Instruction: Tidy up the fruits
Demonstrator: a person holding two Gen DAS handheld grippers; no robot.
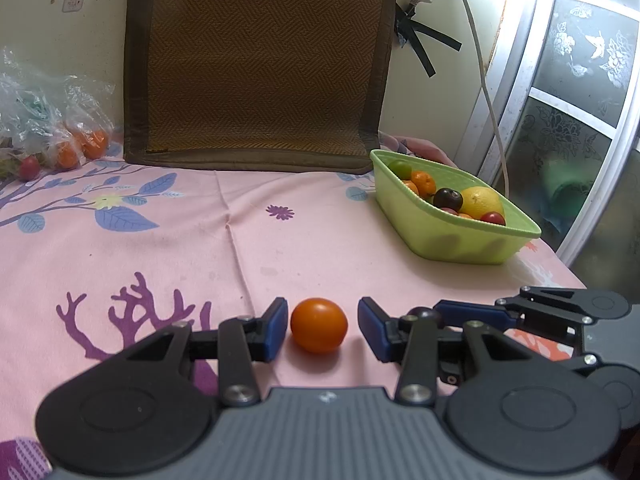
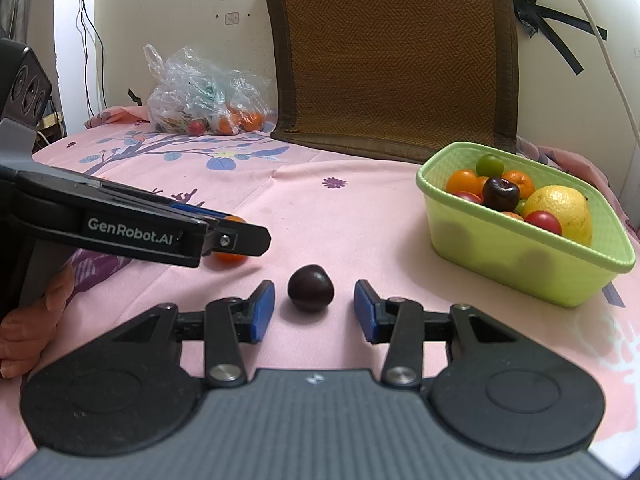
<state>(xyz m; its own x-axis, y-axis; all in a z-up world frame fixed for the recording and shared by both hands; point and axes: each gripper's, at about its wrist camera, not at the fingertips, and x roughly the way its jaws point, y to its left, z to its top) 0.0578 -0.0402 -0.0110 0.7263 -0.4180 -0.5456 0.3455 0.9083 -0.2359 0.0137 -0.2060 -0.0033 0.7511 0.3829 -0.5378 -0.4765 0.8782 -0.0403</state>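
- Right now my left claw (image 1: 323, 330) stands with its blue pads apart on either side of the orange tomato (image 1: 319, 325), which sits on the pink floral cloth (image 1: 180, 248) covering the bench; the left pad looks just beside the skin, the right pad has a clear gap.
- My right claw (image 2: 314, 306) is likewise spread, with the dark plum (image 2: 311, 288) resting on the cloth between its pads and touching neither.
- From the right wrist view, the left claw crosses in front of the orange tomato and hides most of it, and a hand (image 2: 30, 320) grips that handle at the frame's left edge.
- The green plastic basket (image 2: 520, 264) stands to the right and further back, well apart from both loose fruits, already holding a lemon (image 2: 564, 210), tangerines, a second dark plum and small red and green fruit.
- I judge both pieces light, round and smooth-skinned, so they may roll or squirt out of flat pads.
- They probably bruise under a hard squeeze, the plum more so if ripe.
- I would take each across its widest middle, pads level with the equator, closing gently until the fruit just stops shifting.
- A clear plastic bag (image 2: 200, 96) of more fruit lies at the far left by the woven mat (image 2: 392, 56).
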